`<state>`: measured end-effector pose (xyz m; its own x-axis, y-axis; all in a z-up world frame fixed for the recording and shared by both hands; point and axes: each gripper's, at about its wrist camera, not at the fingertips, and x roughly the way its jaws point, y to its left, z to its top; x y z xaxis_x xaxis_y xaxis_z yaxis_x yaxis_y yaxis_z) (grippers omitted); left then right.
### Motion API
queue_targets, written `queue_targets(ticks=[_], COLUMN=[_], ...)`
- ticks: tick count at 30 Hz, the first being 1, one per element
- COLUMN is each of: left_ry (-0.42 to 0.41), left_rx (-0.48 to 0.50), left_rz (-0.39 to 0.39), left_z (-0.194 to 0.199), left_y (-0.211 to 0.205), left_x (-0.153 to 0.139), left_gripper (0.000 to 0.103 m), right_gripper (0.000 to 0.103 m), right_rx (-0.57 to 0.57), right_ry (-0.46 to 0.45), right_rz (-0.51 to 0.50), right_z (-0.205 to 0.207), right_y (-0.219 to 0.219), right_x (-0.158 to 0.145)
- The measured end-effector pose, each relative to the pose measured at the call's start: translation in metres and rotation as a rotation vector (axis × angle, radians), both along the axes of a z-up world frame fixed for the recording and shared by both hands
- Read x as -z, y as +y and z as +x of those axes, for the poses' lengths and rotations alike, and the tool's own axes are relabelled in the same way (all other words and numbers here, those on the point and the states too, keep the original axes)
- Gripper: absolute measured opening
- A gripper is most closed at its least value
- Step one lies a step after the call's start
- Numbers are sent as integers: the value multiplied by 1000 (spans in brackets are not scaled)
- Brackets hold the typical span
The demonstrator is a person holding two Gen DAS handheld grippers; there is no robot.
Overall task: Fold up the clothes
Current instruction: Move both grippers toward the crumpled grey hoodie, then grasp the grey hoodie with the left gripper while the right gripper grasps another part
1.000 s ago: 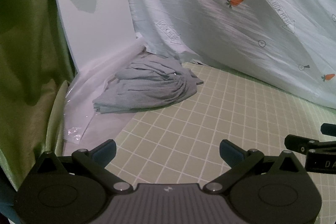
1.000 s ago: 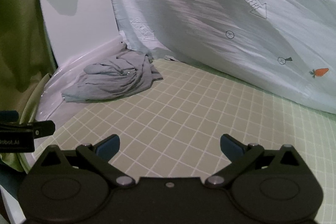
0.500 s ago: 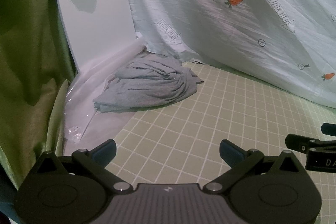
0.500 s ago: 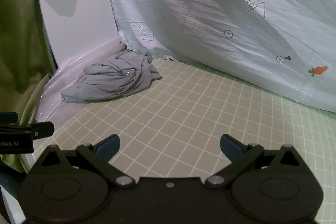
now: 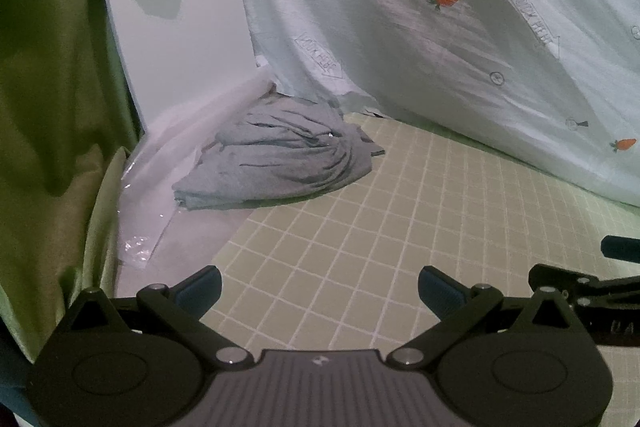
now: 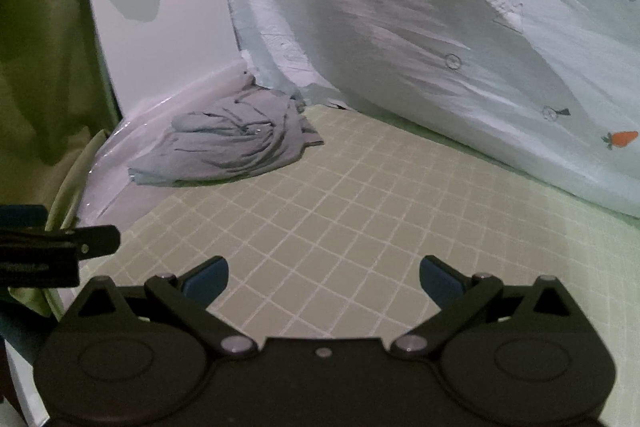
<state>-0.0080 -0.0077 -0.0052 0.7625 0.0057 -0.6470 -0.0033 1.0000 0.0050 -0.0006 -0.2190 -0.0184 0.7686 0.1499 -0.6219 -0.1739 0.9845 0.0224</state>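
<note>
A crumpled grey garment point(image 5: 276, 157) point(image 6: 232, 147) lies bunched at the far left of the green checked surface point(image 5: 360, 235) point(image 6: 360, 219), partly on a clear plastic sheet. My left gripper point(image 5: 319, 287) hovers well short of it, open, with nothing between its blue-tipped fingers. My right gripper point(image 6: 323, 281) is also open and holds nothing, equally far from the garment. Each gripper shows at the edge of the other's view, the right one as dark parts point(image 5: 592, 291) and the left one as a dark bar point(image 6: 56, 251).
A pale sheet with carrot prints point(image 5: 460, 27) point(image 6: 460, 27) drapes down behind the surface. A white panel point(image 5: 176, 27) stands at the back left above the plastic sheet point(image 5: 160, 195). Green fabric point(image 5: 52, 107) hangs along the left side.
Both grippers have crept slightly forward and shifted a little; the garment sits marginally higher in the views. Jaws stay open and the garment has not moved.
</note>
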Motion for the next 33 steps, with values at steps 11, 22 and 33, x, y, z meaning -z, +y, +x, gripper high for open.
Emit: queue_targets(ticks=[11,22,33], left_ry=[-2,26,116], left_rx=[-29,-62,-211], left_rz=[-14,-50,-103], left_z=[28,104,246], left_y=[5,18,79], left_x=[-6,2,40], left_gripper=[103,103,90], right_gripper=[103,103,95], right_rx=[-23,-71,-72], right_ry=[-10,-67,-1], right_rz=[-1,-40,-38], right_z=[28,109,259], right_y=[3,27,51], right_x=[-7,-23,2])
